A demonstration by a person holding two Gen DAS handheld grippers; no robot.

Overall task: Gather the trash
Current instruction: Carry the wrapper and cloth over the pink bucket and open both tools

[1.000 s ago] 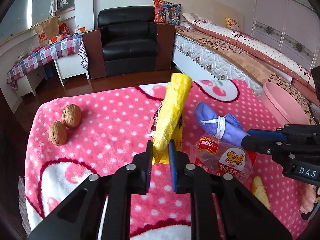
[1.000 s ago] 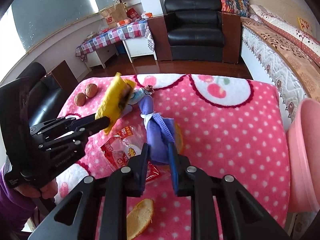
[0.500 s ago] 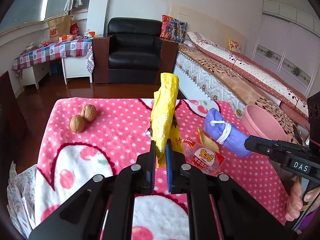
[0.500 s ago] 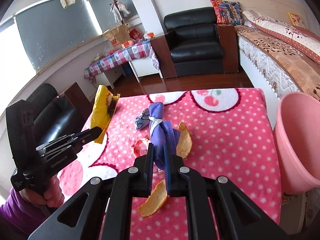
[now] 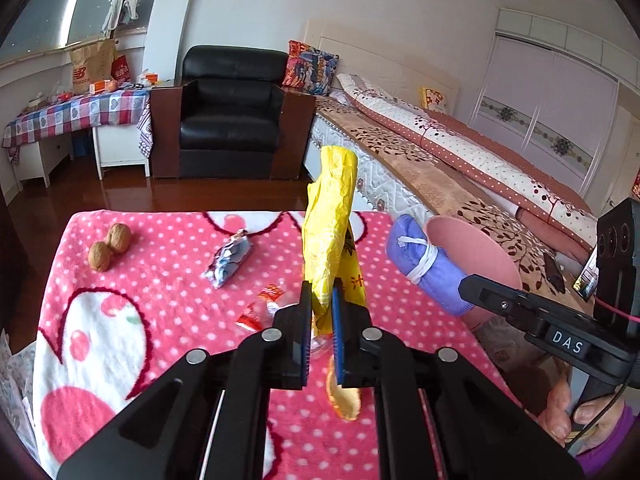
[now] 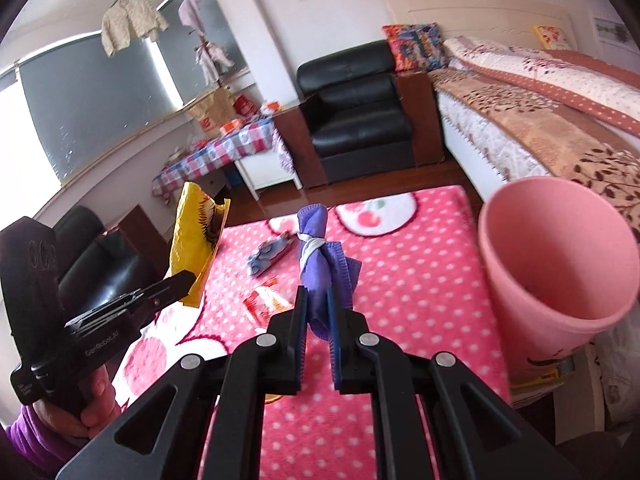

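Yellow wrapper [image 5: 330, 216] is pinched in the left tongs [image 5: 320, 320], up above the table [image 5: 168, 280]. The right tongs [image 6: 318, 316] squeeze the purple cloth roll [image 6: 320, 264] near the pink bin [image 6: 560, 264]. A thin wrapper could slip and fall. Only the right view shows inside the bin; only the left shows the walnuts [image 5: 110, 246].

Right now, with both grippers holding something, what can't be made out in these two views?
- Pink bin: its bottom is out of sight in the right wrist view, so its contents are unknown.
- Orange peel: partly hidden by the left gripper in the left wrist view.
- Yellow wrapper print: too crumpled to read.
- Purple cloth bundle: lower end hidden between the right gripper fingers.
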